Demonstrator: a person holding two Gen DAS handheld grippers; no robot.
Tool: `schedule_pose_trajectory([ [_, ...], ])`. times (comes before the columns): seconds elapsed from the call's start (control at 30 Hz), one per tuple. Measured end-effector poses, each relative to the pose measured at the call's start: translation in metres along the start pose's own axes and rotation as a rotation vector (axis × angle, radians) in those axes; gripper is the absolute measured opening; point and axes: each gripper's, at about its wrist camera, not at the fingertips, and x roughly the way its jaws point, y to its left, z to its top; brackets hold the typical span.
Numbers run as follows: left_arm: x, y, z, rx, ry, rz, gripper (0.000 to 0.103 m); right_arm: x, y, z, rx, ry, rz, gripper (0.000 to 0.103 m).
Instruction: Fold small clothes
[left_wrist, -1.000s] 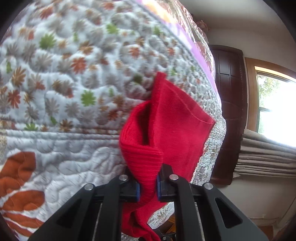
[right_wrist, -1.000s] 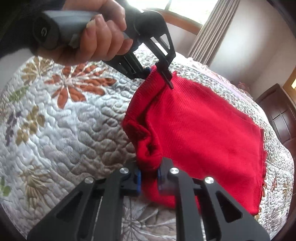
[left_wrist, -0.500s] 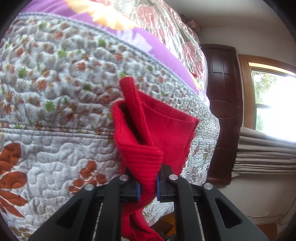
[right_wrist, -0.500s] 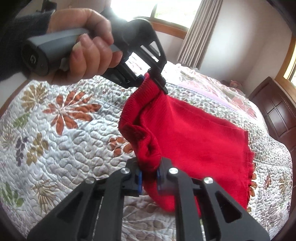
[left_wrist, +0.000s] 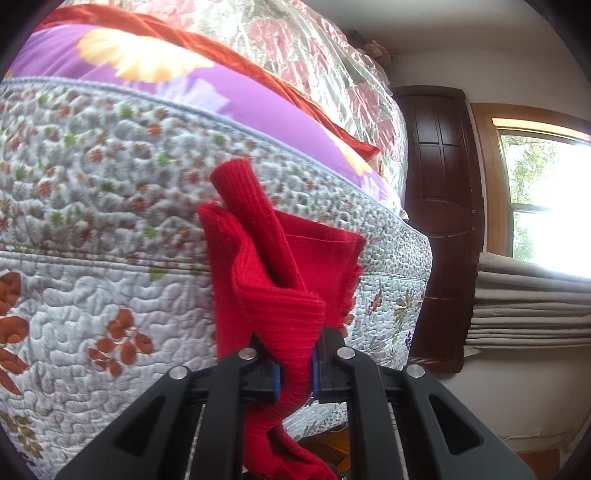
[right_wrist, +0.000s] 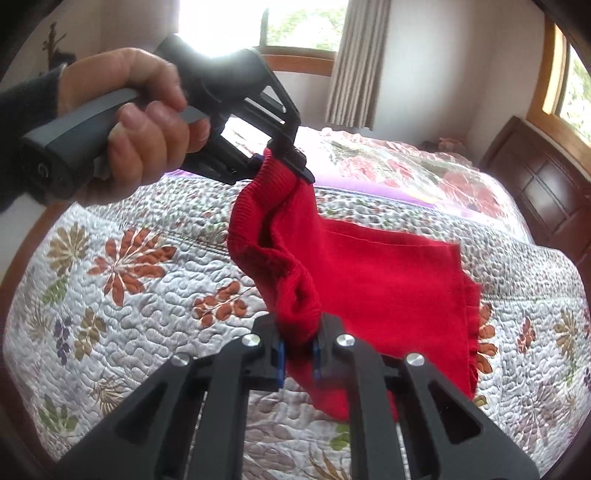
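There was 1 red garment (right_wrist: 373, 280), a ribbed knit piece, held up above the bed (right_wrist: 140, 295) with its loose end draping down toward the floral quilt. 2 tongs gripped it: the left tongs (left_wrist: 294, 369) were clamped on a ribbed edge, and the right tongs (right_wrist: 298, 360) were clamped on another bunched part of the same edge. 1 hand (right_wrist: 136, 122) gripped the left handle. 2 windows showed in the right view. No writing or brand could be read anywhere.
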Motion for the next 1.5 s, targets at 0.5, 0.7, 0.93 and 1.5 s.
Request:
schedule_pose_trajectory([
  [0.5,0.038,-0.068,0.0,0.041,0.007,0.089,0.01,-0.017,-0.075,-0.006,0.125,-0.006,0.014,0.008],
  [0.7,0.065,-0.093,0.0,0.072,0.018,0.14,0.01,-0.018,-0.108,-0.018,0.19,0.001,0.023,0.008],
  [0.93,0.115,-0.115,-0.001,0.104,0.055,0.198,0.01,-0.011,-0.146,-0.04,0.272,0.026,0.041,0.008],
  [1.5,0.218,-0.142,-0.017,0.144,0.071,0.361,0.01,0.018,-0.224,-0.106,0.456,0.12,0.102,0.008],
])
